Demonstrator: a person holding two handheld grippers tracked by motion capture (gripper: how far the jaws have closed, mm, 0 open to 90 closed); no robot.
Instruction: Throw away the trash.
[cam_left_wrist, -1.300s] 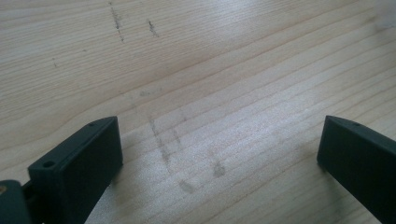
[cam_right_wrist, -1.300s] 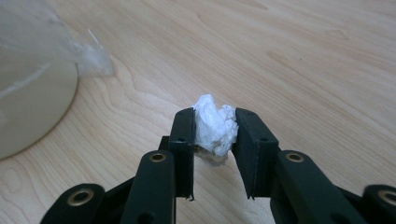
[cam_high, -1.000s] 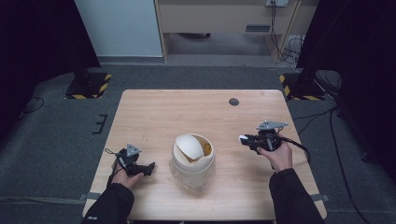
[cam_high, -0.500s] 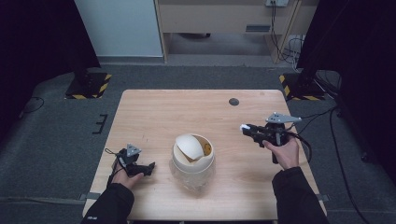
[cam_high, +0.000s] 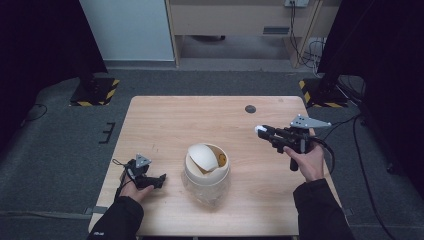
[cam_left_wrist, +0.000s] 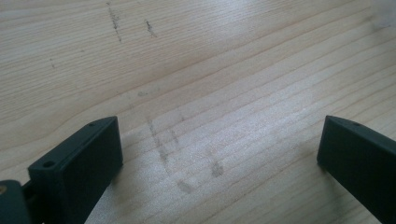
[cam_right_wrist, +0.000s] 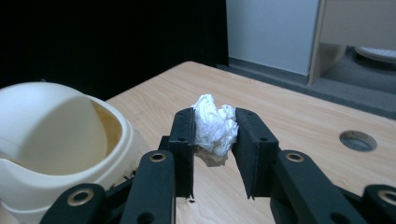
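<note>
High view: wooden desk (cam_high: 165, 125), largest thing here, with a cream swing-lid bin (cam_high: 206, 170) sitting near its front middle. That bin is the landmark. Right of the bin and well apart from it, raised off the desk, the right tongs (cam_high: 261, 131) point toward the bin side. Left of the bin, low at the desk surface, the left tongs (cam_high: 159, 180) lie in a resting hand. A small round hole (cam_high: 250, 109) sits behind and right of the bin.

Right gripper view: right tongs (cam_right_wrist: 214, 135) pinch a crumpled white tissue wad (cam_right_wrist: 214, 128) between both pads, wad sticking out above and below them; bin (cam_right_wrist: 56, 140) is off to the side, lid flap (cam_right_wrist: 49, 128) tilted, opening partly showing.

Left gripper view: left tongs (cam_left_wrist: 219, 154) spread wide, nothing between, bare desk (cam_left_wrist: 196, 70) under them.

Step judged: carry wad to the bin. To do it well: keep the pinch firm, travel high enough to clear the rim, come in over the gap beside the flap, or nudge the flap inward, release only once the wad is over the opening. Risk: loose tissue snagging a pad or landing on the lid.
</note>
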